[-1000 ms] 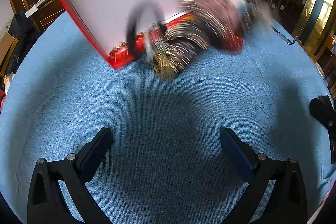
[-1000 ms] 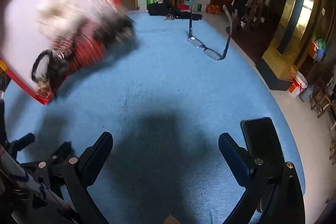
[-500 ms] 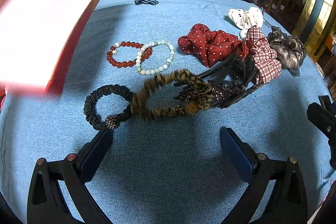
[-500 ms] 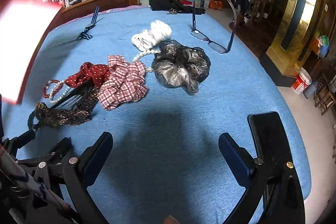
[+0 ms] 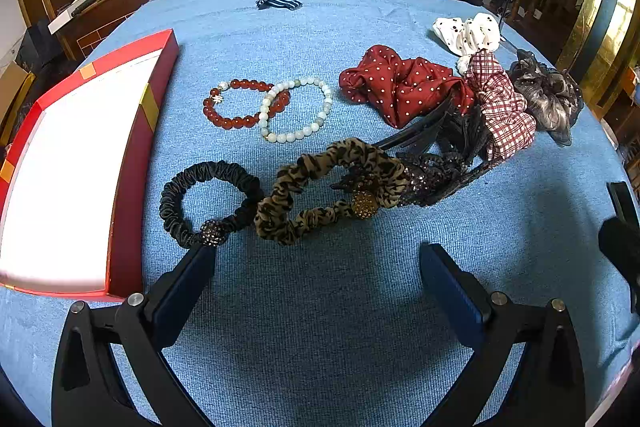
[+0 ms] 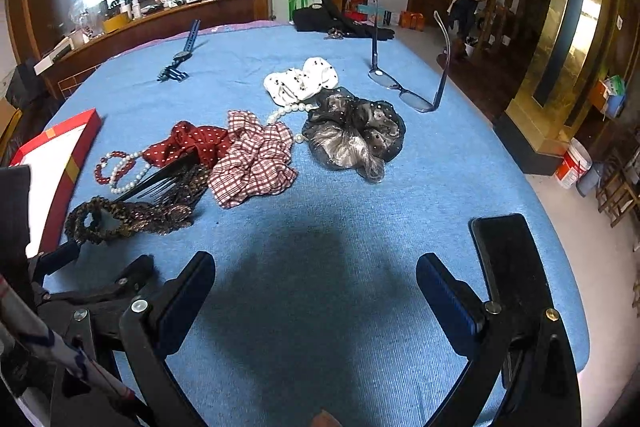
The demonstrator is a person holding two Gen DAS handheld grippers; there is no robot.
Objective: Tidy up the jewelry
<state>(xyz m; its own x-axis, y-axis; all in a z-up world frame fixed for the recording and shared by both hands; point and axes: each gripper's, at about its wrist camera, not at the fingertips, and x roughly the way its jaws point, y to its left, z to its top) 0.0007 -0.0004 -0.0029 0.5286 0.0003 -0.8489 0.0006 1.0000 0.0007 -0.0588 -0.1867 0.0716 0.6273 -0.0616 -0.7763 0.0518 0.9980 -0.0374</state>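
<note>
1. Blue cloth covers the table (image 5: pixel 320 327), and the jewelry lies loose on it in a heap toward the middle; the red box (image 5: pixel 132 163) sits at the left edge with its white inside bare, so nothing seems sorted yet.
2. The left gripper (image 5: pixel 316 279) hangs with its jaws wide apart and nothing between them, just short of the black tie (image 5: pixel 208 199). The right gripper (image 6: pixel 316 287) is likewise spread and empty, over bare cloth near the front edge.
3. The black tie touches the leopard tie (image 5: pixel 320 187), which overlaps the dark comb (image 5: pixel 424 135). Lifting one could drag the others along.
4. The red bracelet (image 5: pixel 240 103) and the pale bracelet (image 5: pixel 296 111) overlap; a pinch on one bead may lift both, or slip off the round beads.
5. The comb's teeth lie under the red scrunchie (image 5: pixel 400 87) and beside the plaid scrunchie (image 6: pixel 252 159), so they may snag the fabric.
6. A pearl strand (image 6: pixel 288 111) is half hidden among the scrunchies and is easily missed.
7. The glasses (image 6: pixel 408 83) stand upside down toward the right edge, near the grey scrunchie (image 6: pixel 356 131); a careless sweep could knock them.
</note>
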